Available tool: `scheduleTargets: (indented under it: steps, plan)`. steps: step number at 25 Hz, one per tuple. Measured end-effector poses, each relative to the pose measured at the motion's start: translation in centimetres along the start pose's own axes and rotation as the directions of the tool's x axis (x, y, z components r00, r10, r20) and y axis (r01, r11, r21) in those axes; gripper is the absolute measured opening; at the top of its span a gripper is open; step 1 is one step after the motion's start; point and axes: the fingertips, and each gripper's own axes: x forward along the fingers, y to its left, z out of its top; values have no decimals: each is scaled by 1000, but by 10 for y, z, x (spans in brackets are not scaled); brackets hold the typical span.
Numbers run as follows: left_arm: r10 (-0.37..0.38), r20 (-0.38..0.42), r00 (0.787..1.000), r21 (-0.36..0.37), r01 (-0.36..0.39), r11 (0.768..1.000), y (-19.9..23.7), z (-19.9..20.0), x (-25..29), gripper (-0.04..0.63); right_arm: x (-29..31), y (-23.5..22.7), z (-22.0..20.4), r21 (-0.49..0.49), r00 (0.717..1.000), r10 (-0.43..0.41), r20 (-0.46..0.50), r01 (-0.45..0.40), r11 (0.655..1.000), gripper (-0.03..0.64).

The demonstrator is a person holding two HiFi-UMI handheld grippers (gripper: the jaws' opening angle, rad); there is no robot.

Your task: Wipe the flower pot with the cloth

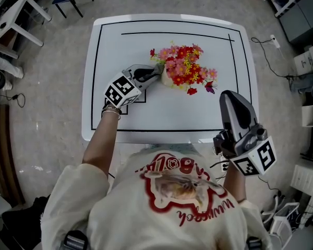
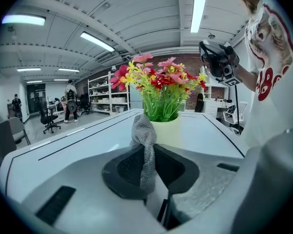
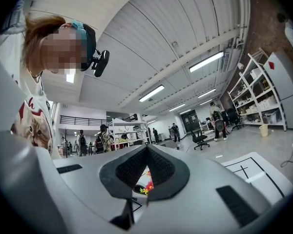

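Grey cloth (image 2: 143, 140); cream pot (image 2: 172, 133); red, pink, yellow flowers (image 1: 185, 66); white table (image 1: 172, 113)

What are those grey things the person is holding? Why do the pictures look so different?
A person holds a tool in each hand; each ends in two jaws that pinch like tongs. One picture comes from a camera on the person's head, looking down at the white table. The other two come from cameras riding on each tool. On the table stands a flower pot. The left gripper pinches a grey cloth right beside the pot. The right gripper hangs in the air near the person's body, jaws shut, holding nothing.
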Motion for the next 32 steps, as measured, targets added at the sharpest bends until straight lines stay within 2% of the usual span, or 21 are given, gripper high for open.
scheduleTargets:
  steps: [17, 32]
  plan:
    - [36, 16, 999, -53, -35, 998, -29, -3, -8, 54, 1, 14, -8, 8, 1000, 29, -8, -29, 1000, -2]
    - [49, -7, 999, -26, -49, 998, -55, -2, -4, 54, 0, 23, -12, 10, 999, 47, -13, -46, 999, -2]
